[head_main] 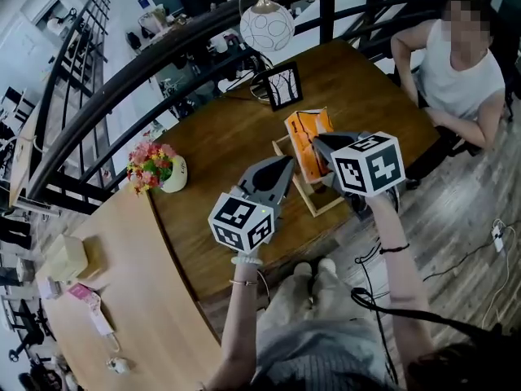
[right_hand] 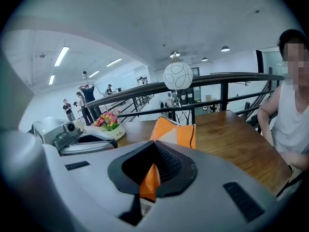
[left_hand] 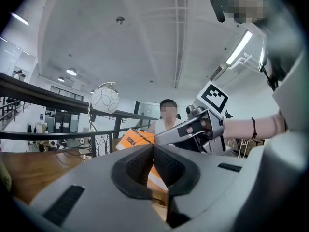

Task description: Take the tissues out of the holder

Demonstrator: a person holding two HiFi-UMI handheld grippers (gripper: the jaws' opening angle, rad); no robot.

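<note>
An orange tissue pack (head_main: 306, 130) is lifted at a tilt over the light wooden holder (head_main: 317, 204) on the dark wooden table (head_main: 228, 137). My right gripper (head_main: 320, 143) is shut on the pack's lower end. In the right gripper view a fold of orange wrapper sits pinched between the jaws of the right gripper (right_hand: 153, 148), and the pack (right_hand: 176, 132) rises beyond them. My left gripper (head_main: 286, 164) hovers just left of the pack, shut with nothing between its jaws. The left gripper view shows the left gripper (left_hand: 153, 146), with the pack (left_hand: 135, 139) and the right gripper (left_hand: 193, 128) behind it.
A flower pot (head_main: 156, 168) stands at the table's left edge. A small picture frame (head_main: 285, 85) and a globe lamp (head_main: 266, 28) are at the back. A person (head_main: 460, 72) sits at the far right. A lighter table (head_main: 146, 300) carries a tissue box (head_main: 65, 257).
</note>
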